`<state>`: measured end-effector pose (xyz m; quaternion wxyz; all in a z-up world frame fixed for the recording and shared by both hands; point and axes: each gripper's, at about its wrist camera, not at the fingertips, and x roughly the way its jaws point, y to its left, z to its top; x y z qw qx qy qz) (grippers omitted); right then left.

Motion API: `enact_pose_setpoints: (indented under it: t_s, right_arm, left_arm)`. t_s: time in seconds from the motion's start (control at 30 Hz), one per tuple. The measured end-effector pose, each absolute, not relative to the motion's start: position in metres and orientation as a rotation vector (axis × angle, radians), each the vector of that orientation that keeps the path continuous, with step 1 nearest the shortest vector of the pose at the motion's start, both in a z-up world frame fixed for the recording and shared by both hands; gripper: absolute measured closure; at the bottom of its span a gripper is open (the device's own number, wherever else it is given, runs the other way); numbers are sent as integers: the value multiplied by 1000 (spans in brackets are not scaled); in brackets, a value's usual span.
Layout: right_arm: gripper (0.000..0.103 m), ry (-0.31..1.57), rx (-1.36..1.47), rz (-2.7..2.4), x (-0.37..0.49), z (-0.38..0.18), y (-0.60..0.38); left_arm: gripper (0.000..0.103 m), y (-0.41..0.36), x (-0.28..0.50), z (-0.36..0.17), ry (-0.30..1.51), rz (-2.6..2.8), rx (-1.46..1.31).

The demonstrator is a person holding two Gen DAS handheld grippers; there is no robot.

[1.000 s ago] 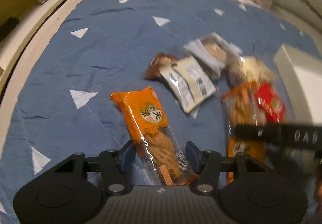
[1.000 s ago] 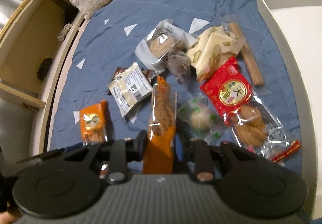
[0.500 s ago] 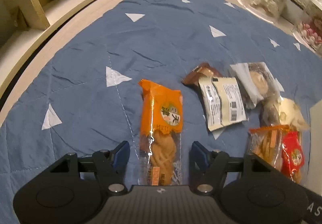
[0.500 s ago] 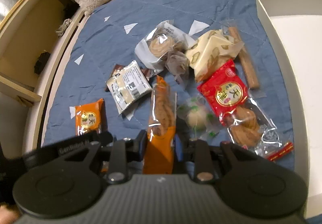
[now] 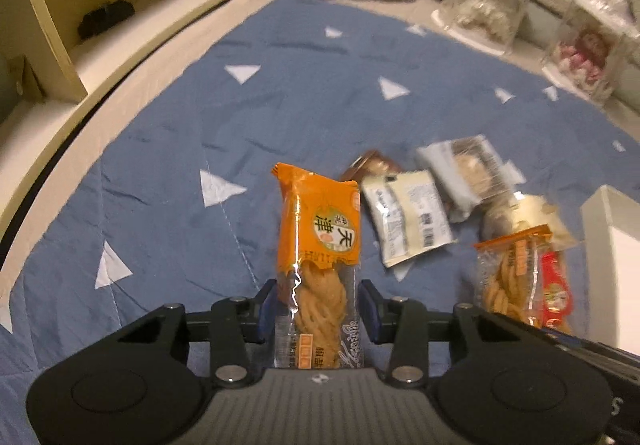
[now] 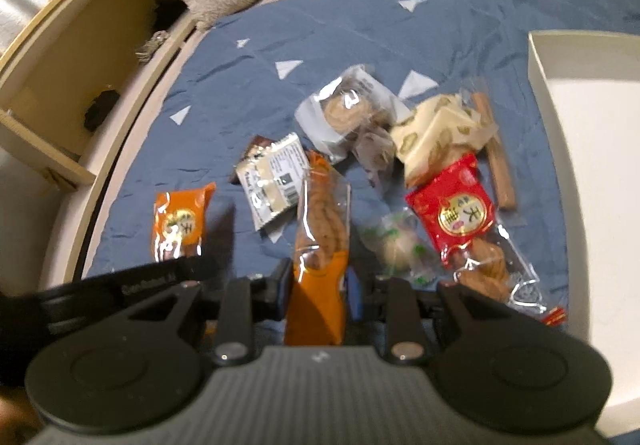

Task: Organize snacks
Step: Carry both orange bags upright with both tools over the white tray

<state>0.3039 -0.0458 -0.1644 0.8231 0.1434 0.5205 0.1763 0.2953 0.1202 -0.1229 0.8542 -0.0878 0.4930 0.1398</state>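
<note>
White box [image 6: 538, 57], at 3 o'clock: interior bare. Left claw [image 5: 316, 305], jaws just closed, pinches orange pack [image 5: 316, 229]. Right claw [image 6: 318, 287] grips twist pack [image 6: 322, 221].

Both wrist views angled steeply down, close over blue quilt [image 5: 168, 149], sharing the snack pile [image 6: 360, 133]

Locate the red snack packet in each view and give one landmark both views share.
Left wrist: red snack packet at the right edge, partly behind an orange packet.
Right wrist: right of centre, in full view.
Shared landmark: the white barcode packet.
</note>
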Motion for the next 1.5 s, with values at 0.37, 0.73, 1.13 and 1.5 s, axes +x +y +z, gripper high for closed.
enact_pose_setpoints:
  t_s: [0.37, 0.73, 1.13, 1.5]
  right_arm:
    - [70, 949, 267, 349, 271, -104, -88]
    - [70, 864, 268, 265, 234, -73, -145]
    - [70, 810, 275, 156, 207, -60, -206]
    - [70, 811, 282, 49, 196, -66, -269]
  left_arm:
    - [59, 96, 254, -72, 919, 193, -167]
    - [59, 57, 230, -54, 881, 87, -142]
    - [59, -10, 235, -47, 867, -46, -154]
    - [59, -83, 253, -62, 917, -200, -180]
